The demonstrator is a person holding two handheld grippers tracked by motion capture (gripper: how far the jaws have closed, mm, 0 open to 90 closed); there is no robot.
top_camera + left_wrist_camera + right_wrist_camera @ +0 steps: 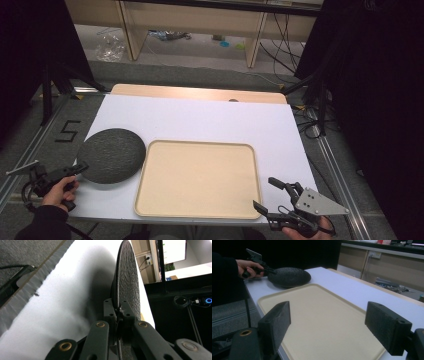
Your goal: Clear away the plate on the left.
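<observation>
A dark, rough-textured round plate (pixel 112 155) lies upside down on the white table sheet, left of a beige tray (pixel 197 180). My left gripper (pixel 82 167) is shut on the plate's near-left rim. In the left gripper view the plate (pixel 127 282) stands edge-on, its rim pinched between the jaws of my left gripper (pixel 119 308). My right gripper (pixel 265 192) hovers open at the tray's near-right corner with nothing between its fingers. The right gripper view shows its pads (pixel 387 327) wide apart over the tray (pixel 324 302), with the plate (pixel 289 277) and the left gripper (pixel 270 271) farther off.
The white sheet (pixel 200 117) covers a wooden tabletop whose far edge (pixel 200 92) shows. A black "5" mark (pixel 67 131) lies on the grey floor to the left. Metal rails run along both table sides. Cables (pixel 310 120) trail at the right, and wooden desks stand beyond.
</observation>
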